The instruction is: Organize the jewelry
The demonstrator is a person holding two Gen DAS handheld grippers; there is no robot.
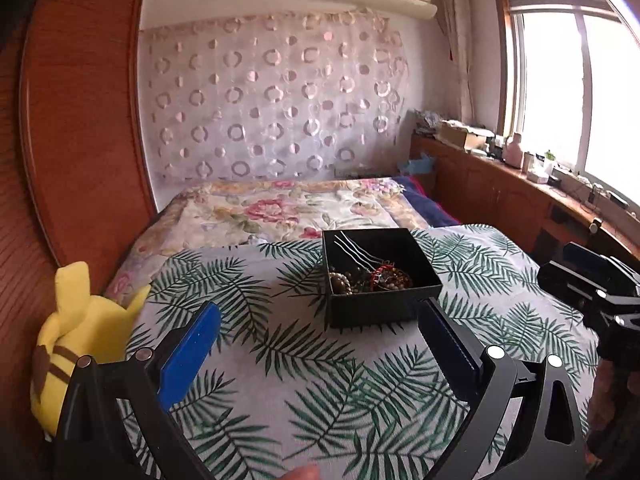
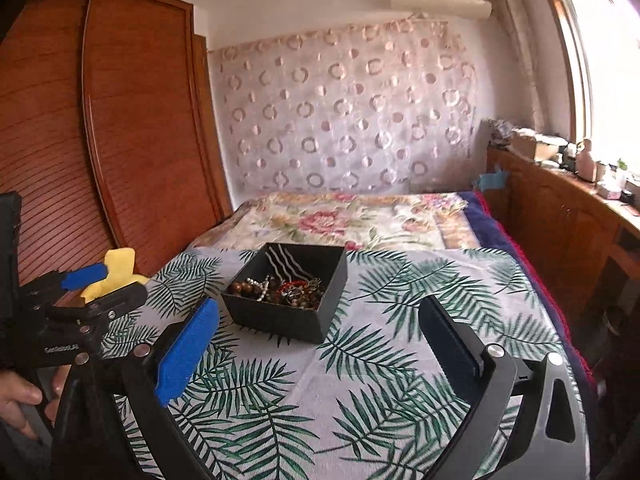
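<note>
A: Where was the box (image 1: pixel 380 276)?
B: On the leaf-print cloth (image 1: pixel 280 360) on the bed, lid off, just ahead of both grippers. Beads, a red bracelet (image 2: pixel 289 286) & wavy hairpins (image 1: pixel 356 250) lay inside, all in one heap.
A: Grippers?
B: Left gripper (image 1: pixel 320 344) & right gripper (image 2: pixel 320 344) both spread wide, nothing between the pads. Prob held back, clear of the box, since nothing lay loose on the cloth – looked like sorting was done

Black box (image 1: pixel 380 308) on a white cloth (image 1: pixel 280 380) with green fern leaves; floral quilt (image 1: pixel 280 208) behind; yellow plush (image 1: pixel 80 328); blue-padded black tool (image 1: pixel 320 332); red-brown wardrobe (image 1: pixel 80 120).
</note>
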